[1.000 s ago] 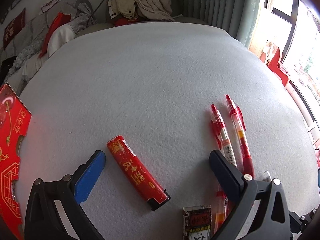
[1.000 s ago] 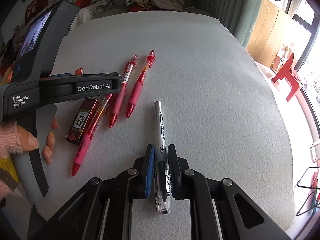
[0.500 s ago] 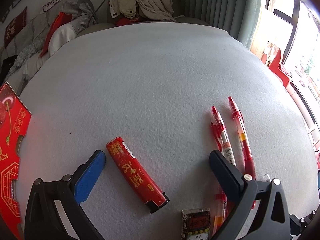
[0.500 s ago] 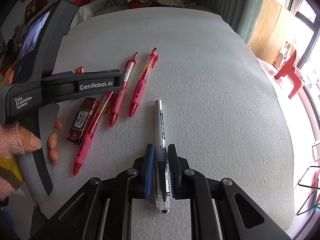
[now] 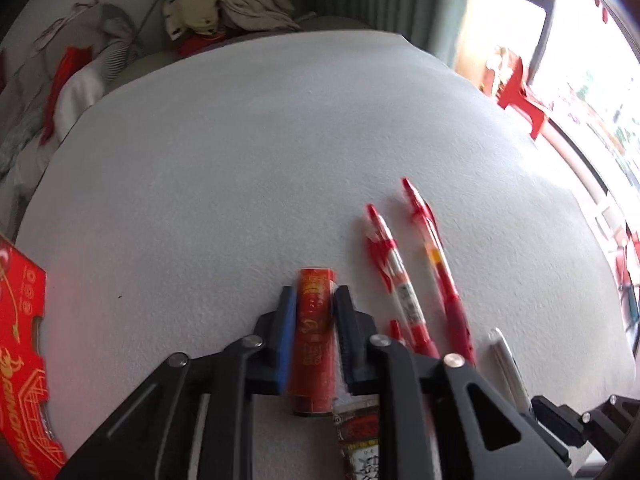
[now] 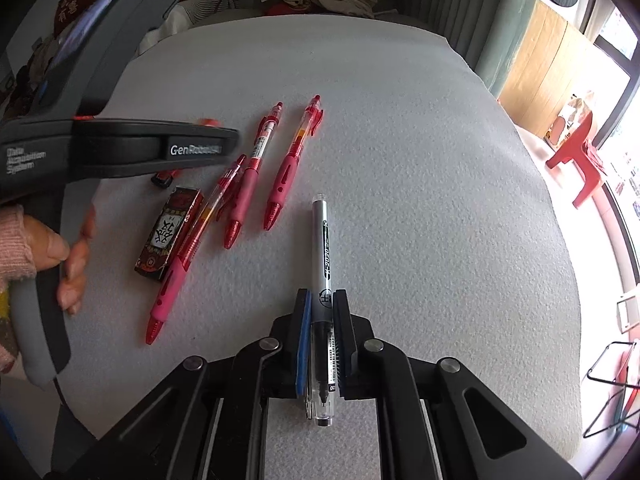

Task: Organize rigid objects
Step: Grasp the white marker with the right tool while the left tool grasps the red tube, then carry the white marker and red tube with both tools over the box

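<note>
The red lighter, low centre of the left view, is pinched in the left gripper jaws on the tabletop. The right gripper jaws clamp a grey pen, low centre; red pens lie upper left.

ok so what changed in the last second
The left tool closed on the red lighter, which turned from a diagonal lie to point straight out between its fingers. The right tool kept its grip on the silver pen, in the same spot. The three red pens and the small box stayed where they lay on the table.
</note>
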A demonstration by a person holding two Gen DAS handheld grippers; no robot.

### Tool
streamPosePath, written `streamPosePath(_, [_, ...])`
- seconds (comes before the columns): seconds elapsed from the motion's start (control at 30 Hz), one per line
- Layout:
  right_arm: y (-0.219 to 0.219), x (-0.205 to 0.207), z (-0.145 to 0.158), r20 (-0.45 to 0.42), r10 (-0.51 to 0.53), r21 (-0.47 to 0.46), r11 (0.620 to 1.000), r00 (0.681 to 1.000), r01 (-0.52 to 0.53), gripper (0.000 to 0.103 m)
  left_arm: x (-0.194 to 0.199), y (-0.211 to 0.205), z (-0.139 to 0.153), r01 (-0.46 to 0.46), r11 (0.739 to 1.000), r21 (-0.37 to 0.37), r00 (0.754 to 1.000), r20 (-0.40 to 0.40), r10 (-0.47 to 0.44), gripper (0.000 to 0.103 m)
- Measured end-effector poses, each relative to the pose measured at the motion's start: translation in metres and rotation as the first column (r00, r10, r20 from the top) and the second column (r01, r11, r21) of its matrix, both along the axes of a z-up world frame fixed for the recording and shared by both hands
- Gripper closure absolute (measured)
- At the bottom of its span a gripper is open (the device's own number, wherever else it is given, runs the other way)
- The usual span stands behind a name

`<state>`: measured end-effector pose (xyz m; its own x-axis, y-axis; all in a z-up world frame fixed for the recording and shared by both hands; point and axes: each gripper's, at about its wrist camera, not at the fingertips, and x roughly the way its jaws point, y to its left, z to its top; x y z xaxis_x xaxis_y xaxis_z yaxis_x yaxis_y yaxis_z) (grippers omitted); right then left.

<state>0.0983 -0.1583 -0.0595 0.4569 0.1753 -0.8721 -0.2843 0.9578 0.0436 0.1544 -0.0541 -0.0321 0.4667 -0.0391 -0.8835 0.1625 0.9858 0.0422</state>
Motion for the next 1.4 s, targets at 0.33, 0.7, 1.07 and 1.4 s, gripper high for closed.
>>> streamPosePath(0.33, [-0.034, -0.035, 0.026, 0.072, -0.139, 0.137, 0.982, 0.988, 0.128, 0.092, -0.065, 0.046, 0.045, -0.052, 0.99, -0.132, 0.989, 0.127, 0.069, 0.083])
streamPosePath(0.7, [-0.039, -0.075, 0.025, 0.063, -0.244, 0.225, 0.948, 0.968, 0.225, 0.092, -0.173, 0.07, 0.066, -0.1, 0.969, -0.228, 0.971, 0.192, 0.145, 0.083])
streamPosePath(1.07, [-0.029, -0.093, 0.025, 0.069, -0.247, 0.23, 0.947, 0.967, 0.225, 0.092, -0.2, 0.071, 0.09, -0.062, 0.968, -0.241, 0.954, 0.27, 0.129, 0.083])
streamPosePath(1.4, [-0.027, -0.092, 0.023, 0.06, -0.241, 0.227, 0.948, 0.969, 0.222, 0.091, -0.2, 0.071, 0.09, -0.064, 0.966, -0.249, 0.955, 0.265, 0.132, 0.083])
